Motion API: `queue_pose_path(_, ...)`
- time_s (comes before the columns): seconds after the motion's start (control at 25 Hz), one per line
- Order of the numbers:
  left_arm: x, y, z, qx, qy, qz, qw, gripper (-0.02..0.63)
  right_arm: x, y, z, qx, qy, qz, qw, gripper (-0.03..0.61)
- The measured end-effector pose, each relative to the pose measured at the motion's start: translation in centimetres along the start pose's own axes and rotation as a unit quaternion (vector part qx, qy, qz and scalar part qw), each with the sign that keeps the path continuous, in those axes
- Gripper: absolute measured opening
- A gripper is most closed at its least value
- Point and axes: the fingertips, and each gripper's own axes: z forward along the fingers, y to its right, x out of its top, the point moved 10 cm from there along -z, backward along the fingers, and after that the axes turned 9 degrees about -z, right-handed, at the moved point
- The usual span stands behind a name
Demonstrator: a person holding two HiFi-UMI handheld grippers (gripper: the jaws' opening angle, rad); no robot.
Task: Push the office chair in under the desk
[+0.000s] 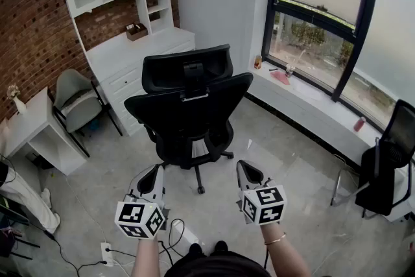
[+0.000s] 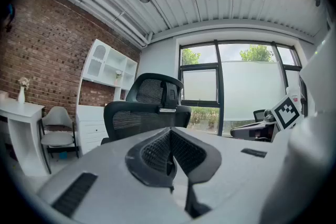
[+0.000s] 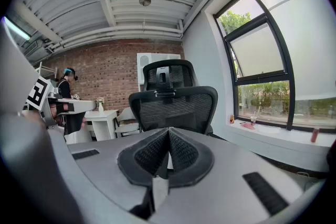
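Both hand-held grippers are up and level-ish. The left gripper [image 1: 155, 169] has its jaws pressed together with nothing between them, and the right gripper [image 1: 243, 166] is the same, pinched shut and empty.

The office chair [image 1: 188, 110] stands out on the open floor, well apart from the desk [image 1: 139, 48] and not tucked under it. It stands upright, long axis vertical, with the headrest on top. Its mesh back, with the headrest bracket, is turned to me, so the seat points roughly toward the desk, angled a little off its front edge.

Both grippers sit on the far side of the chair from the desk, side by side and aimed at the backrest. Neither touches it; there is a clear gap.

A grey side chair [image 1: 76, 100] stands just beside the desk's near end. The window [image 1: 324, 23] is on the wall running off from the desk's other end.
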Motion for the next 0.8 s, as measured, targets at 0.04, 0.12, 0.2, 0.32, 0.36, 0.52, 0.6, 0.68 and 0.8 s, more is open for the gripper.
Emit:
queue_pose_path(0.04, -0.1, 0.0, 0.1, 0.001, 0.001, -0.001, 1.0000, 0.008, 0.0, 0.1, 0.2, 0.001, 0.001, -0.002, 1.000, 0.003)
queue_pose_path(0.12, -0.2, 0.1, 0.4, 0.002, 0.003, -0.002, 1.0000, 0.008, 0.1, 0.4, 0.4, 0.003, 0.003, -0.008, 1.000, 0.004)
queue_pose_path(0.2, -0.2, 0.1, 0.6, 0.003, 0.006, -0.001, 1.0000, 0.008, 0.1, 0.6, 0.6, 0.005, 0.005, -0.015, 1.000, 0.004)
queue_pose_path(0.32, -0.5, 0.2, 0.8, 0.013, 0.006, 0.006, 0.9999, 0.008, -0.2, 1.1, 0.6, 0.006, 0.009, -0.014, 1.000, 0.005)
queue_pose_path(0.36, -0.7, 0.3, 0.8, 0.016, 0.003, 0.010, 0.9998, 0.008, -0.4, 1.4, 0.5, 0.004, 0.009, -0.013, 1.000, 0.005)
queue_pose_path(0.52, -0.8, 0.2, 0.8, 0.035, -0.003, 0.020, 0.9992, 0.009, -0.4, 3.1, 0.3, -0.015, 0.008, -0.021, 1.000, 0.005)
queue_pose_path(0.6, -0.4, -0.2, 0.9, 0.048, 0.000, 0.022, 0.9986, 0.017, 0.1, 4.0, 0.6, -0.025, 0.009, -0.028, 0.999, 0.006)
queue_pose_path(0.68, 0.0, -0.7, 1.4, 0.058, -0.003, 0.025, 0.9980, 0.057, 0.6, 5.0, 1.1, -0.035, 0.009, -0.033, 0.999, 0.006)
queue_pose_path(0.8, 0.7, -1.3, 2.0, 0.074, -0.011, 0.035, 0.9966, 0.101, 1.4, 6.2, 2.1, -0.038, 0.010, -0.037, 0.999, 0.027)
